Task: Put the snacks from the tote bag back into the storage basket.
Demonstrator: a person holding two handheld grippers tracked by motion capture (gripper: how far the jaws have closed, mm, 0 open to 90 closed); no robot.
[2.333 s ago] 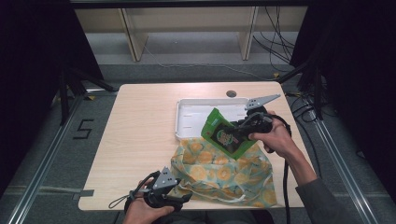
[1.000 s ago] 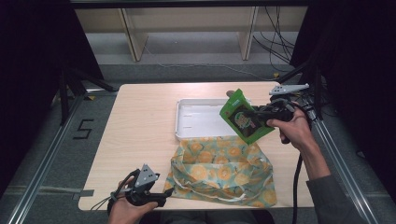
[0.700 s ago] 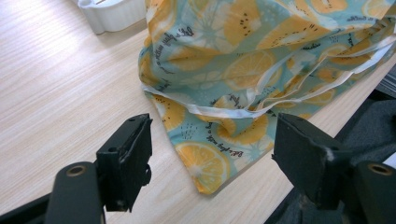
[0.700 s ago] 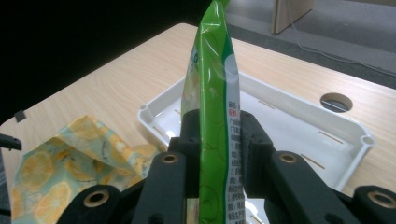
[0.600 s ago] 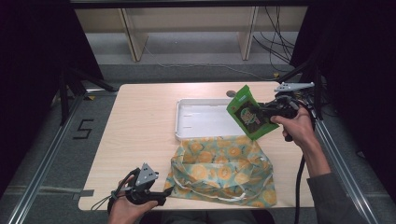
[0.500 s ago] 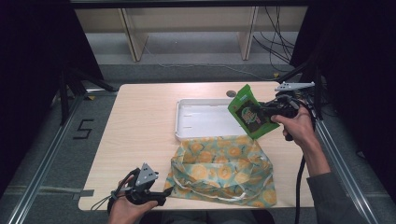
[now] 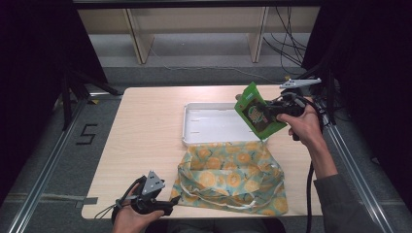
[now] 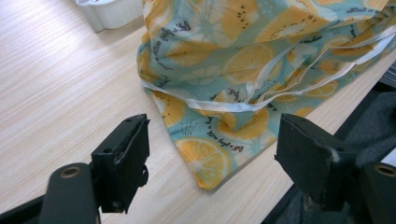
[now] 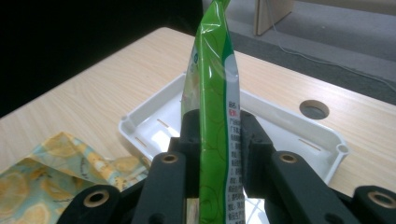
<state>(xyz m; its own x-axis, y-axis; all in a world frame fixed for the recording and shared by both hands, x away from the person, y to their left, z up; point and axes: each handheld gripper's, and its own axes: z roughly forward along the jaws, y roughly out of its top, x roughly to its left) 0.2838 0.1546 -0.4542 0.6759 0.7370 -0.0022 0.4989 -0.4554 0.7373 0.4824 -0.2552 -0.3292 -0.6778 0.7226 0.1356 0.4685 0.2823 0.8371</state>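
A green snack packet (image 7: 255, 112) hangs upright over the right end of the white tray (image 7: 209, 127), with my right gripper (image 7: 266, 114) shut on its lower part. In the right gripper view the packet (image 9: 212, 70) stands edge-on between the pads, and the tray (image 9: 289, 127) lies behind it. A lemon-print cloth bag (image 7: 233, 174) lies crumpled at the table's front. My left gripper (image 7: 167, 208) rests by the bag's left corner. Its jaws have just been opening. In the left gripper view my left gripper (image 8: 210, 140) stands wide, with the bag's (image 8: 243, 56) corner lying loose between the jaws, untouched.
A round cable hole (image 9: 314, 108) sits in the tabletop behind the tray. The table's front edge runs just under the left hand. Wooden shelf legs (image 7: 138, 41) stand beyond the table, and metal rails (image 7: 43, 179) flank it on the floor.
The right gripper has carried the packet from above the bag up and right to the tray's right end. The left gripper has backed left off the bag's edge and then kept still.
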